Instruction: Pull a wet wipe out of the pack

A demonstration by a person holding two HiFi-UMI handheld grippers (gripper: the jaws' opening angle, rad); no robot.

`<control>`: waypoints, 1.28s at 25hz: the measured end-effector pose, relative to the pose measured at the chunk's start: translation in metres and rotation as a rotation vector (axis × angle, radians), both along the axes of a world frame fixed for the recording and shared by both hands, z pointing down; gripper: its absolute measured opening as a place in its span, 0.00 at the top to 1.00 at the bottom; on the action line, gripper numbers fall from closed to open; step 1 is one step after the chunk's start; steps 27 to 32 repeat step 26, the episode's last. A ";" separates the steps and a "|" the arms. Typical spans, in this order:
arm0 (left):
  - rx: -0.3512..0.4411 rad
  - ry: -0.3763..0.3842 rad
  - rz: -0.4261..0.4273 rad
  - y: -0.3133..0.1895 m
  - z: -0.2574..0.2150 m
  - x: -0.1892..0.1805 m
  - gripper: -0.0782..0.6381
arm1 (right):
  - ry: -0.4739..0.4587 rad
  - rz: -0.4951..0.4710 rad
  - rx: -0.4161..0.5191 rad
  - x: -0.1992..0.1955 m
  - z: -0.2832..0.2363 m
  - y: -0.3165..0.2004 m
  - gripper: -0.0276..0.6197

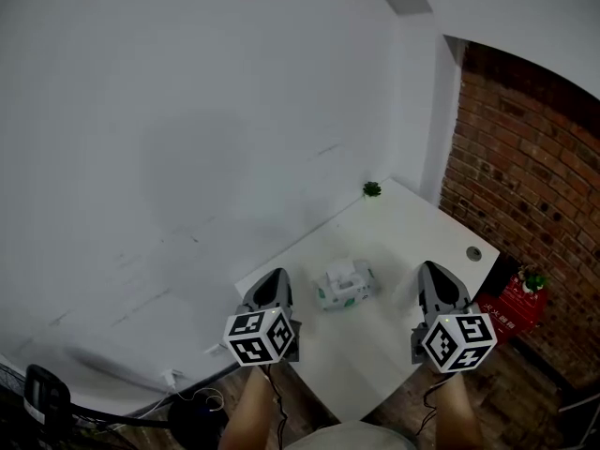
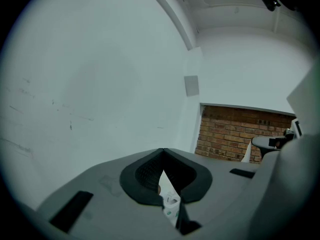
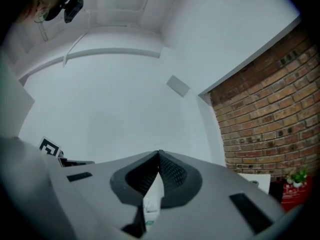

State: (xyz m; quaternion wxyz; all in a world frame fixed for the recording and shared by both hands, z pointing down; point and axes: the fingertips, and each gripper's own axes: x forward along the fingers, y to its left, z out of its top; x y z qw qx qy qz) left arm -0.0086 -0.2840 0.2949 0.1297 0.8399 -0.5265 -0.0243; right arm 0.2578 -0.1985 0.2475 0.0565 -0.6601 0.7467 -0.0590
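Head view: left gripper (image 1: 275, 279) and right gripper (image 1: 432, 272) hover clenched and empty, the wipe pack (image 1: 346, 285) at the left one's three o'clock. The approach looks not yet begun; a jaw pair must part first.

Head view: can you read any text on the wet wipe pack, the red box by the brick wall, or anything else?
No text here can be read.
Wet wipe pack: green print, too small to read.
Red box: a row of pale characters, too blurred to read.
Marker cubes: black-and-white square patterns only, no letters or numbers.
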 end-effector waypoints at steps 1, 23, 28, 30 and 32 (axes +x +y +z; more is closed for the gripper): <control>0.003 -0.002 0.002 0.000 -0.001 0.001 0.89 | 0.013 0.010 -0.002 0.001 0.001 0.001 0.96; -0.015 0.031 -0.004 0.001 0.005 0.006 0.89 | 0.030 -0.045 -0.016 -0.007 0.003 0.002 0.96; -0.014 0.035 -0.005 0.002 0.004 0.007 0.89 | 0.032 -0.052 -0.020 -0.008 0.004 0.001 0.96; -0.014 0.035 -0.005 0.002 0.004 0.007 0.89 | 0.032 -0.052 -0.020 -0.008 0.004 0.001 0.96; -0.014 0.035 -0.005 0.002 0.004 0.007 0.89 | 0.032 -0.052 -0.020 -0.008 0.004 0.001 0.96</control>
